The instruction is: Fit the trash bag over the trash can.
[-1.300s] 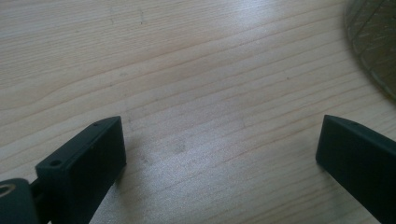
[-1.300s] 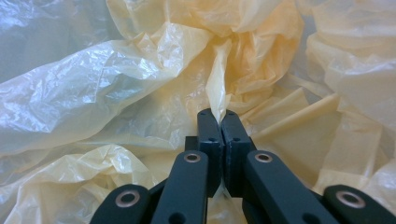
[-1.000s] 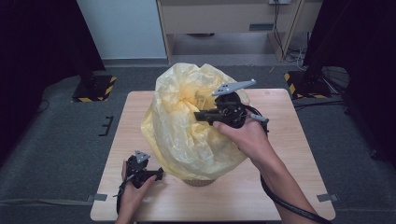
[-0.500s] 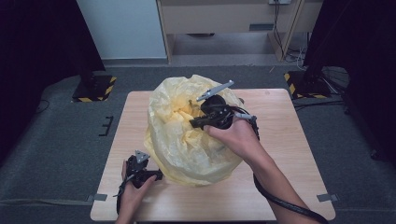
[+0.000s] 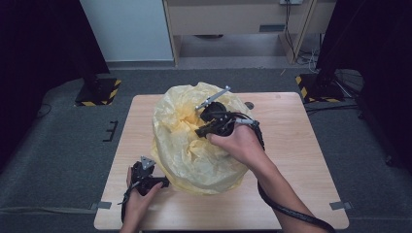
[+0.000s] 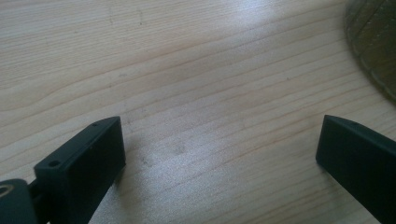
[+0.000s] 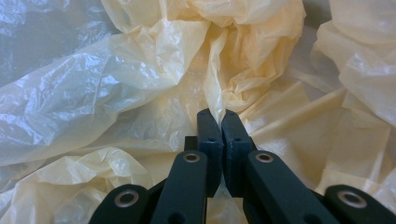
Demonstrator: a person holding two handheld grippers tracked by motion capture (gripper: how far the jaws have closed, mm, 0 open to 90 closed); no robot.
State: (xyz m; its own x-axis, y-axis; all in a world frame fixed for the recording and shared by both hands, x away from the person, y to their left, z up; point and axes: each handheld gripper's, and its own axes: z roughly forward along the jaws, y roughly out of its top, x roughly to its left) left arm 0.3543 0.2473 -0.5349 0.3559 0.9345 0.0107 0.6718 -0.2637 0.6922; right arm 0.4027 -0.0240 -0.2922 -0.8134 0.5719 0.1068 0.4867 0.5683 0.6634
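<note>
Since a second ago my right gripper (image 5: 200, 131) has sunk leftward, squashing the yellow bag (image 5: 187, 145) lower. From the left: my left gripper (image 5: 163, 183) rests spread wide over bare table (image 5: 291, 145). Mid-table, the bag sits wider than tall, mouth upward, its base hidden. My right gripper's jaws pinch bag film.
</note>
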